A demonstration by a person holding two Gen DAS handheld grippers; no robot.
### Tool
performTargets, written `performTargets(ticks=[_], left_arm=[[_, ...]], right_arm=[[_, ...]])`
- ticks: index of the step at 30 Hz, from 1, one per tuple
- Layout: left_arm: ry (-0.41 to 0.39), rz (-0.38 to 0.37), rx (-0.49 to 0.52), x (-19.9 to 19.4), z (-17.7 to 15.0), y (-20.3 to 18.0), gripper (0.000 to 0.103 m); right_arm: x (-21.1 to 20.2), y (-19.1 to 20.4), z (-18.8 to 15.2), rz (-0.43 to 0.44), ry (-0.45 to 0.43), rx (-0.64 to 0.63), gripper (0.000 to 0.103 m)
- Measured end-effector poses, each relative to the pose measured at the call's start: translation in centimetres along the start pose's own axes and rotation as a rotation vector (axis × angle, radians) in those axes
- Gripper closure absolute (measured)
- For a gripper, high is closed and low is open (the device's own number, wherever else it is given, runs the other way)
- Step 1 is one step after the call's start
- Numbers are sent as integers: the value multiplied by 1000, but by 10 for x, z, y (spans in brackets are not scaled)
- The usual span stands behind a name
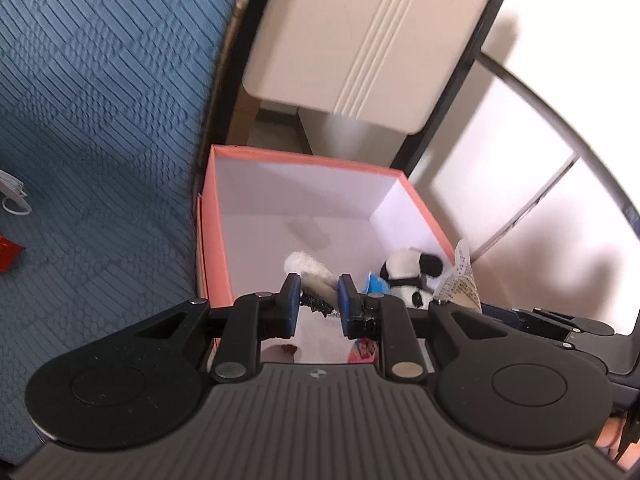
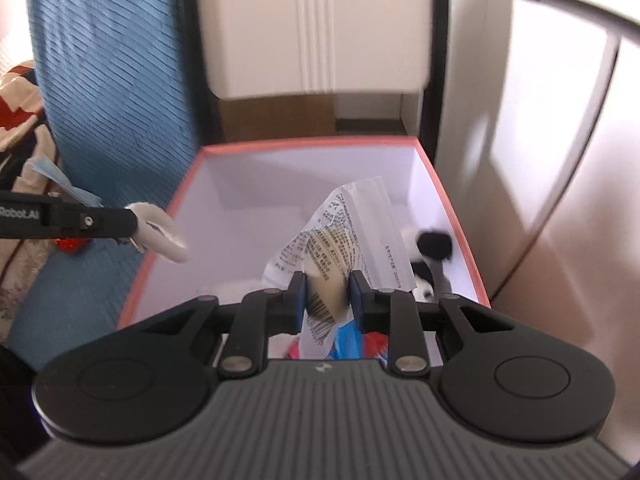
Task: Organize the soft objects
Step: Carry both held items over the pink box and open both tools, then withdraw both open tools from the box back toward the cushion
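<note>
The pink box [image 2: 448,184] gapes open, its far half bare; a panda plush [image 1: 412,276] crowds the right corner.

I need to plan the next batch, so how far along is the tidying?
Done: a panda plush already lies in the pink box. In hand: the left gripper holds a white fluffy item and the right gripper a printed plastic packet, both over the box. Left: releasing them; a red item remains on the blue bedspread.
</note>
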State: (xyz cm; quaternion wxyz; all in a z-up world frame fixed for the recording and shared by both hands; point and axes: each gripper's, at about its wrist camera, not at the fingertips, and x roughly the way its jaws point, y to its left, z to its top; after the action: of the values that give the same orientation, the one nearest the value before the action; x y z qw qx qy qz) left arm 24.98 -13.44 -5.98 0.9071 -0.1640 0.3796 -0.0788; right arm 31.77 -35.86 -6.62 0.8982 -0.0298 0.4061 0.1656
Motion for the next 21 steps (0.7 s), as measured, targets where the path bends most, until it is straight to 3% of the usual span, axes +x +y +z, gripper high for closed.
performTargets(ticks=[11,13,15,21], left_arm=[[81,12,20,43,-19,-7,79],[88,13,17,46,-21,-7,73],[92,13,17,48,-20,-7,58],[113,20,34,47,-20,-8,56]], right_arm=[[29,-27,-22,0,69,82,70],[31,-30,-23,-2,72,92,62],[32,-30,-23,-24,73,96,54],[27,-24,-23,-38,62,61,56]])
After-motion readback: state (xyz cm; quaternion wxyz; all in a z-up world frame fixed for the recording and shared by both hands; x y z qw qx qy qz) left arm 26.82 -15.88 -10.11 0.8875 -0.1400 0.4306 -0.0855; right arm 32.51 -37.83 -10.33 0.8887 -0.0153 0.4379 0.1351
